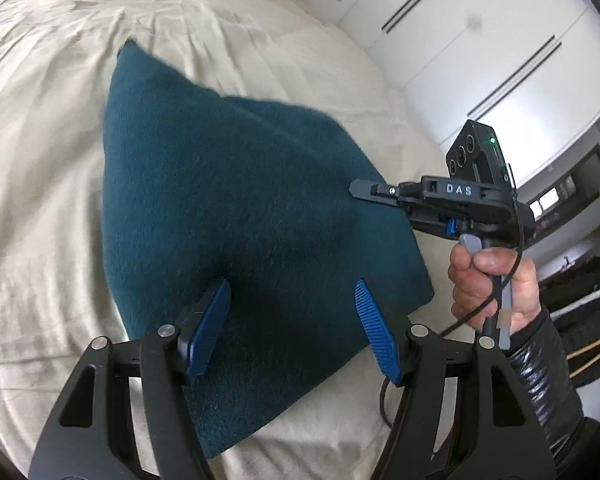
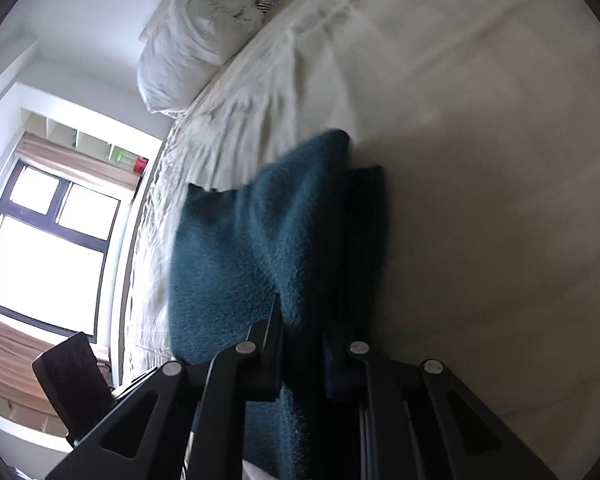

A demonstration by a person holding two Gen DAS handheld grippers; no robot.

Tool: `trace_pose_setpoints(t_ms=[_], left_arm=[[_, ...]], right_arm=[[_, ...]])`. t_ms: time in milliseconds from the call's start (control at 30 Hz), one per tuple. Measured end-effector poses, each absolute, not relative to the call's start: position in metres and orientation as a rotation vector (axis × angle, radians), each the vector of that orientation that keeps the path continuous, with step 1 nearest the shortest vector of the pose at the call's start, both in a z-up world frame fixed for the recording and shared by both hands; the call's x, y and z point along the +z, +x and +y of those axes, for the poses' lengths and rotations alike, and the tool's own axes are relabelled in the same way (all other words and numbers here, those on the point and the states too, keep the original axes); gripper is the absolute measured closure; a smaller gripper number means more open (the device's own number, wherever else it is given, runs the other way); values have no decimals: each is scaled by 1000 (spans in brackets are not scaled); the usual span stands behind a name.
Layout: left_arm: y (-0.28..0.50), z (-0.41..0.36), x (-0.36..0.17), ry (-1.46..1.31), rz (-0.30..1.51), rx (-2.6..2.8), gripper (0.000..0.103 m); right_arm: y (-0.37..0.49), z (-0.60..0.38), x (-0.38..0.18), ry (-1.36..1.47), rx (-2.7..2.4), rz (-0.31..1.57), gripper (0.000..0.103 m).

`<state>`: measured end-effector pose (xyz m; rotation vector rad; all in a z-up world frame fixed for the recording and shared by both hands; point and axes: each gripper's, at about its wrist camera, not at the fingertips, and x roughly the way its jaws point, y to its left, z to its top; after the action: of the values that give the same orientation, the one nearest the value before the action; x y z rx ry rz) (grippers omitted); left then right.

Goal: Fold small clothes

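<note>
One teal cloth (image 1: 228, 208) on bed (image 1: 40, 160): soft, limp, fuzzy, light. My right gripper (image 2: 302, 332) pinches raised edge; my left gripper (image 1: 292, 316) half-open, empty. Best hold: free corner.

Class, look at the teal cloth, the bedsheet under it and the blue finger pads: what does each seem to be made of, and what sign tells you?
Teal cloth: probably knitted wool or fleece, matte, with a fuzzy nap. Bedsheet: likely woven cotton, matte cream, finely creased. Blue pads on the left fingers: apparently ribbed rubber or plastic, shown by their fine ridges.
</note>
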<state>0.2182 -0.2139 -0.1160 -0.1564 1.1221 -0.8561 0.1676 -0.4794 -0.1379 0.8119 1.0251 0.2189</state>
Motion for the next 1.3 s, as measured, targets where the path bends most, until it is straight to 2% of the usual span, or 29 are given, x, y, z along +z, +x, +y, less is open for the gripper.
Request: trace_pose_setpoints(t_ms=[200, 300, 367, 433, 567, 600, 633, 733, 900, 933, 1000, 1167, 1300], left_arm=[[212, -221, -129, -115, 1128, -860, 39], [213, -217, -132, -119, 1128, -854, 39], [214, -216, -134, -126, 1126, -852, 39], [215, -218, -135, -124, 1125, -851, 39], [212, -223, -139, -85, 1109, -849, 39], [211, -224, -139, -80, 1105, -849, 39], [212, -224, -140, -75, 1103, -850, 39], [212, -224, -141, -71, 1105, -861, 39], [214, -208, -127, -87, 1067, -848, 39], [218, -204, -120, -82, 1040, -831, 39], [226, -200, -110, -59, 990, -793, 39], [256, -225, -95, 80, 915, -676, 39], [279, -257, -116, 220, 956, -588, 39]], right_arm=[[150, -492, -164, 903, 231, 976, 88], [148, -486, -155, 912, 237, 986, 81], [143, -483, -147, 915, 224, 1006, 69], [131, -474, -134, 852, 215, 995, 67], [108, -459, -134, 784, 221, 1030, 67], [103, -455, -139, 750, 211, 1057, 70], [100, -455, -144, 738, 203, 1068, 81], [93, -467, -159, 784, 213, 1051, 88], [83, -474, -154, 788, 233, 1025, 86], [80, -475, -149, 774, 223, 1028, 84], [77, -479, -132, 710, 152, 1023, 72], [89, -490, -88, 730, 141, 873, 71], [133, -469, -79, 742, 296, 829, 71]])
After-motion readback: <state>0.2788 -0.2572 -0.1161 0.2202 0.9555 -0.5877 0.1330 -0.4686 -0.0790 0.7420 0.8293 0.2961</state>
